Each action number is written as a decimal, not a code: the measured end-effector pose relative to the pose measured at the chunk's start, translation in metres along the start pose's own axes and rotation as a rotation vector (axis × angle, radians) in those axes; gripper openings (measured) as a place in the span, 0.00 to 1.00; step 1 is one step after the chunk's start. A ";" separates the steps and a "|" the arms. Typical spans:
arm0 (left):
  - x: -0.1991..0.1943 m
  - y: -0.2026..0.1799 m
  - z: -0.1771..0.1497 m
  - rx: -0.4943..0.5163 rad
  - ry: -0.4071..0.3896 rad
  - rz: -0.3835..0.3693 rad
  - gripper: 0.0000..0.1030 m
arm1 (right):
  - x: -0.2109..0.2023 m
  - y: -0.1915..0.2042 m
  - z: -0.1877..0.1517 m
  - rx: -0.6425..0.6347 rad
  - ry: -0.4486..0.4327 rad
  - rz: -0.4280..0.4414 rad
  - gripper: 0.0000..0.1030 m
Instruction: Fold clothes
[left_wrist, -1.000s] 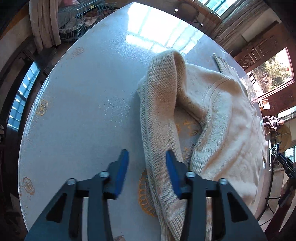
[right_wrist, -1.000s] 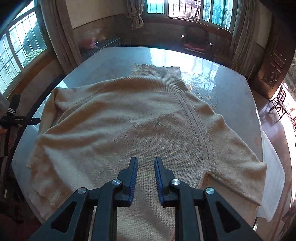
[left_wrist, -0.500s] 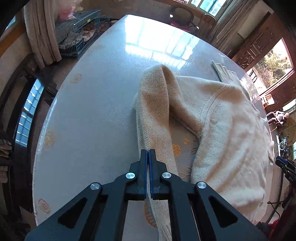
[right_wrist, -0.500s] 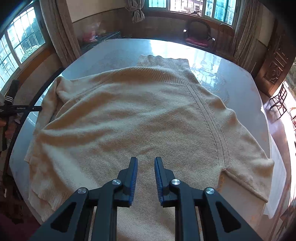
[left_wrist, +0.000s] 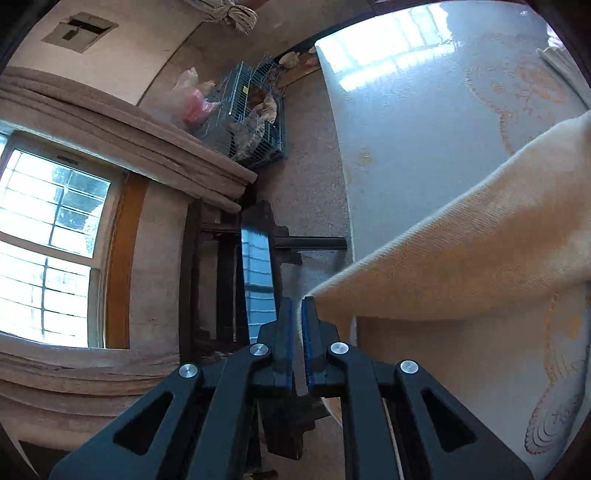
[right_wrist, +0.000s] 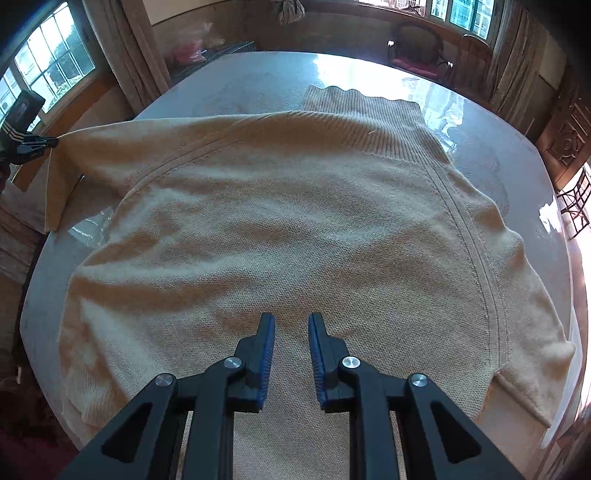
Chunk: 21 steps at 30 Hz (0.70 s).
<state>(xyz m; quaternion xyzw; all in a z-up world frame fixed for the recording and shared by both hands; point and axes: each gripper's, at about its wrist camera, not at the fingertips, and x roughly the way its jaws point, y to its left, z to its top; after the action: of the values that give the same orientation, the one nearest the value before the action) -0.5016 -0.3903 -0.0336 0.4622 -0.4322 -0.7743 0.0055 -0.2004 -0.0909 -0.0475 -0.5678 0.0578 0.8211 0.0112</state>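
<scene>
A cream knitted sweater (right_wrist: 295, 221) lies spread face-down on the round pale table (right_wrist: 258, 74), collar at the far side. Its left sleeve (right_wrist: 110, 147) is pulled out taut past the table's left edge. My left gripper (right_wrist: 37, 142) pinches the cuff there. In the left wrist view the sleeve (left_wrist: 461, 258) runs from the right up to the left gripper (left_wrist: 297, 306), whose jaws are nearly together and starting to open, with the cuff's edge at the right pad. My right gripper (right_wrist: 291, 321) hovers close over the sweater's lower back, open a little, with nothing between its pads.
The table (left_wrist: 406, 110) bears faint orange flower patterns. Past its left edge are the floor, a wire cage (left_wrist: 255, 110), a pink bag (left_wrist: 192, 99), curtains and a window (left_wrist: 48, 240). A chair (right_wrist: 417, 51) stands behind the table; a carved wooden door (right_wrist: 569, 140) is at the right.
The left gripper closed on the sleeve, then swung and rolled outward, drawing the sleeve straight past the table edge. The right gripper sank closer to the sweater, its jaws unchanged.
</scene>
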 end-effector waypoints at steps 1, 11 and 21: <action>0.010 0.001 0.006 0.034 0.000 0.079 0.08 | 0.003 0.001 0.003 -0.006 0.005 0.000 0.18; 0.024 0.063 -0.022 -0.317 -0.053 -0.402 0.43 | 0.013 0.007 0.010 -0.040 0.024 0.013 0.18; 0.015 -0.002 -0.092 -0.179 -0.083 -0.128 0.81 | 0.017 0.008 0.008 -0.012 0.032 0.062 0.18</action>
<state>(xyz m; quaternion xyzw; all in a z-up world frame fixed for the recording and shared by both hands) -0.4428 -0.4561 -0.0638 0.4541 -0.3307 -0.8270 -0.0207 -0.2148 -0.0992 -0.0600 -0.5790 0.0706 0.8120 -0.0185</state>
